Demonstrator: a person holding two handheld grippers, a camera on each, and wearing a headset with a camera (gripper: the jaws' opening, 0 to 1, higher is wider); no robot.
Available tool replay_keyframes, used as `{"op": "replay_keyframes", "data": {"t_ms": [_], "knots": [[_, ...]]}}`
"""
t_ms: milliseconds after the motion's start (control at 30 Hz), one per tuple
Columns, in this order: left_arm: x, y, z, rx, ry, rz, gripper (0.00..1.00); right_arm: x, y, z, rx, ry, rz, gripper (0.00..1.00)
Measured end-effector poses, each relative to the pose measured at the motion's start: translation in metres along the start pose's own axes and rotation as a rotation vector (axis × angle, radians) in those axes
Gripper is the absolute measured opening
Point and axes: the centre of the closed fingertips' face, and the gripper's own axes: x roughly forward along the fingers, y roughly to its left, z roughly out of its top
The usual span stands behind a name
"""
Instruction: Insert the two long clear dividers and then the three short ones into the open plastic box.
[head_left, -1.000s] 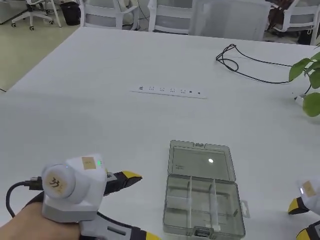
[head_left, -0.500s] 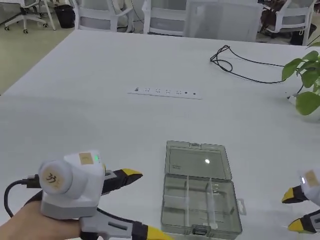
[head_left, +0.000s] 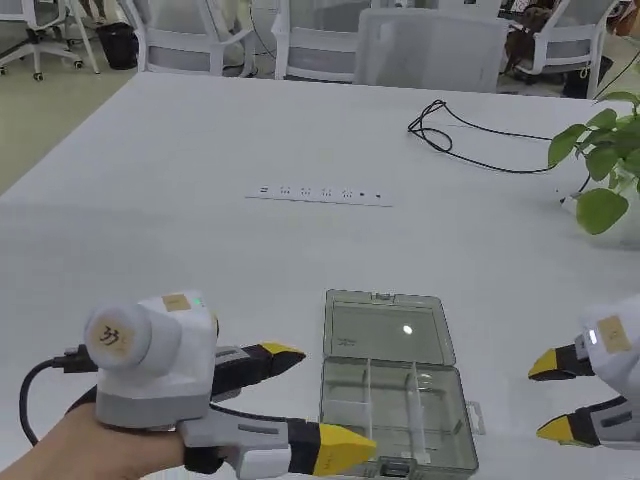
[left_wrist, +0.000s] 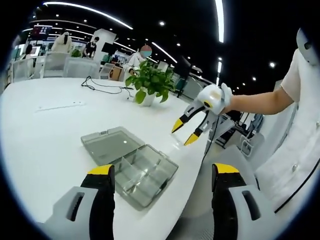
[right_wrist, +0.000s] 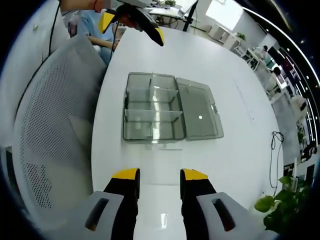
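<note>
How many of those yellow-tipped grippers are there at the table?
2. The left gripper is just left of the open plastic box. The right gripper is off to the box's right. Both are open and hold nothing.

You've got two tongs: left tongs (head_left: 328, 398) and right tongs (head_left: 544, 400). One table (head_left: 150, 200). One clear box (head_left: 440, 445) with one lid (head_left: 390, 330). In the box you can count two long dividers (head_left: 366, 395) and one short divider (head_left: 343, 404); any further short ones are too faint to count. One power strip (head_left: 320, 194). One black cable (head_left: 450, 135). One plant (head_left: 598, 165). At least four chairs (head_left: 430, 50) along the far edge; the exact number is unclear.
</note>
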Motion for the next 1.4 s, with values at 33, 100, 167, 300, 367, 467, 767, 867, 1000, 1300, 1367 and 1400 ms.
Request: {"op": "replay_keyframes", "data": {"t_ms": [33, 100, 167, 300, 367, 467, 767, 867, 1000, 1300, 1367, 1400], "knots": [[0.002, 0.000, 0.002, -0.019, -0.005, 0.002, 0.79, -0.001, 0.000, 0.005, -0.004, -0.006, -0.005, 0.33], [0.004, -0.003, 0.004, -0.037, -0.004, -0.009, 0.75, -0.004, 0.001, 0.011, -0.005, -0.012, -0.011, 0.33], [0.007, -0.005, 0.005, -0.062, -0.003, -0.010, 0.71, -0.007, 0.001, 0.019, -0.006, -0.022, -0.018, 0.33], [0.014, -0.013, 0.010, -0.140, -0.022, -0.042, 0.63, -0.015, 0.003, 0.036, -0.009, -0.041, -0.030, 0.33], [0.019, -0.016, 0.011, -0.164, -0.023, -0.047, 0.60, -0.018, 0.003, 0.043, -0.010, -0.050, -0.037, 0.33], [0.026, -0.022, 0.012, -0.204, -0.030, -0.064, 0.58, -0.023, 0.005, 0.053, -0.018, -0.060, -0.044, 0.33], [0.045, -0.037, 0.014, -0.270, -0.019, -0.096, 0.47, -0.030, 0.012, 0.078, -0.048, -0.082, -0.048, 0.33], [0.050, -0.039, 0.013, -0.303, -0.017, -0.100, 0.38, -0.031, 0.015, 0.083, -0.059, -0.082, -0.048, 0.33], [0.056, -0.041, 0.013, -0.354, -0.019, -0.111, 0.32, -0.034, 0.018, 0.091, -0.061, -0.095, -0.046, 0.33], [0.063, -0.051, 0.012, -0.435, -0.019, -0.154, 0.18, -0.040, 0.024, 0.107, -0.077, -0.115, -0.048, 0.33], [0.064, -0.052, 0.014, -0.446, -0.027, -0.161, 0.15, -0.040, 0.025, 0.109, -0.082, -0.117, -0.046, 0.33], [0.064, -0.053, 0.014, -0.452, -0.027, -0.166, 0.14, -0.040, 0.026, 0.110, -0.084, -0.119, -0.045, 0.33]]}}
